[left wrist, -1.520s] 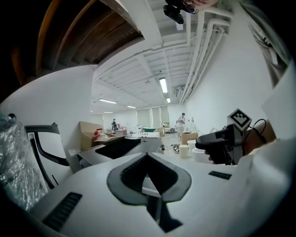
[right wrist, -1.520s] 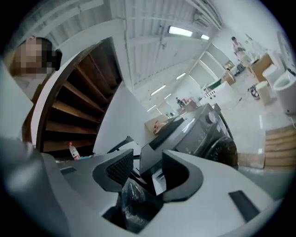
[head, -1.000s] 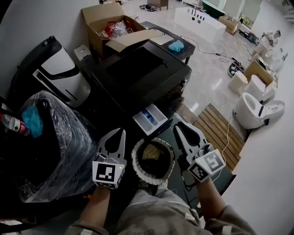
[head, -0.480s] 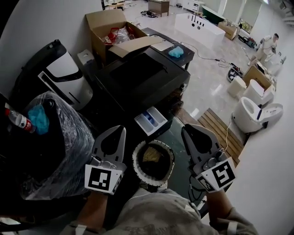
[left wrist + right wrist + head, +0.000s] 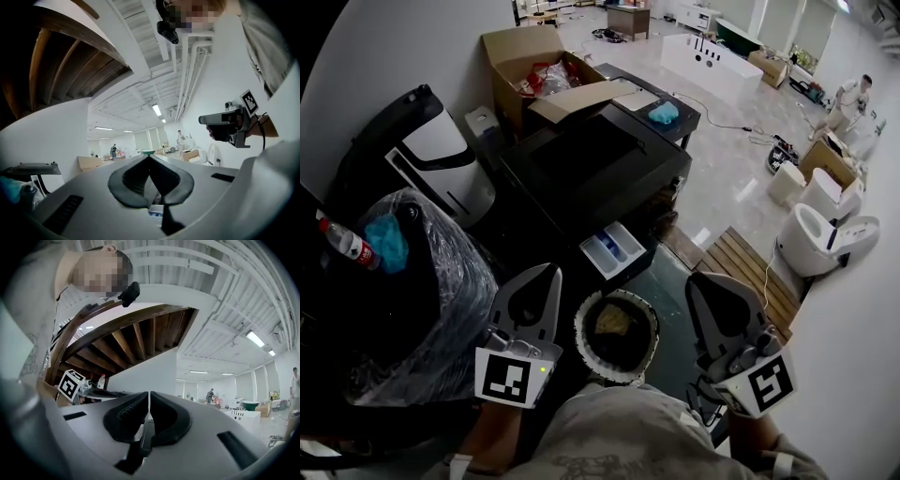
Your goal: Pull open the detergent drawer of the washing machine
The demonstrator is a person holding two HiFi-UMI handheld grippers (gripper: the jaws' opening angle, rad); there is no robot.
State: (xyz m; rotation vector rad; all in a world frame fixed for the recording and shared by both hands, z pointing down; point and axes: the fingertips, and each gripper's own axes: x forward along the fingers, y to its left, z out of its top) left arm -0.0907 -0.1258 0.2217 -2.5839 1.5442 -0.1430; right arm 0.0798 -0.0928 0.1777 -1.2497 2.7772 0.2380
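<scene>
The black washing machine (image 5: 591, 164) stands ahead of me in the head view. Its white and blue detergent drawer (image 5: 614, 251) sticks out of the front, pulled open. Below it is the round white-rimmed door opening (image 5: 616, 330). My left gripper (image 5: 553, 269) is held up close to me, left of that opening, jaws shut and empty. My right gripper (image 5: 694, 278) hangs to the right of the opening, apart from the machine; its jaws are closing and the pads meet on nothing. In the left gripper view the left gripper (image 5: 149, 157) points level into the room, as does the right gripper (image 5: 149, 393) in its own view.
An open cardboard box (image 5: 534, 61) sits behind the machine beside a blue cloth (image 5: 664, 114). At left are a plastic-wrapped bundle (image 5: 412, 291), a bottle (image 5: 342, 242) and a white appliance (image 5: 436, 159). A slatted wooden platform (image 5: 741, 272) and toilets (image 5: 820, 234) lie to the right.
Both grippers have risen toward the camera and drawn back from the machine. The right one has rolled and moved rightward. The drawer stays open throughout.
</scene>
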